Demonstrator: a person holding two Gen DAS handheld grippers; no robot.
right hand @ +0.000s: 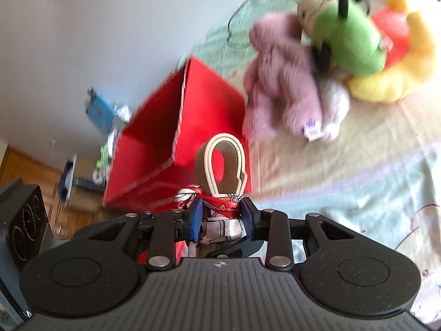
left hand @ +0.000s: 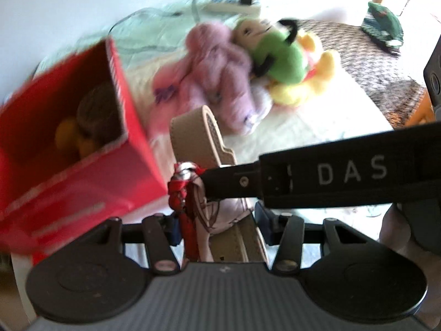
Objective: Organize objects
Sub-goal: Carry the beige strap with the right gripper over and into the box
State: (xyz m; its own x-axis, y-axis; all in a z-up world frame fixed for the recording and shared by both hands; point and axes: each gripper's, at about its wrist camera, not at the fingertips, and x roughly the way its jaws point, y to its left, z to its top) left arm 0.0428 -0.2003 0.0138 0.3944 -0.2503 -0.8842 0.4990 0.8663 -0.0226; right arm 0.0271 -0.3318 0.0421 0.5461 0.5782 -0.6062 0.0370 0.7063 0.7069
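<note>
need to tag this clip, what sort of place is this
Probably a bedroom at home: a quilted bedspread under everything, plush toys piled on it, and wood flooring beside the bed. The walls are plain.

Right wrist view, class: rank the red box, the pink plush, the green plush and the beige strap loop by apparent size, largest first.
1. red box
2. pink plush and green plush, too alike to rank
3. beige strap loop, though nearest the camera
</note>
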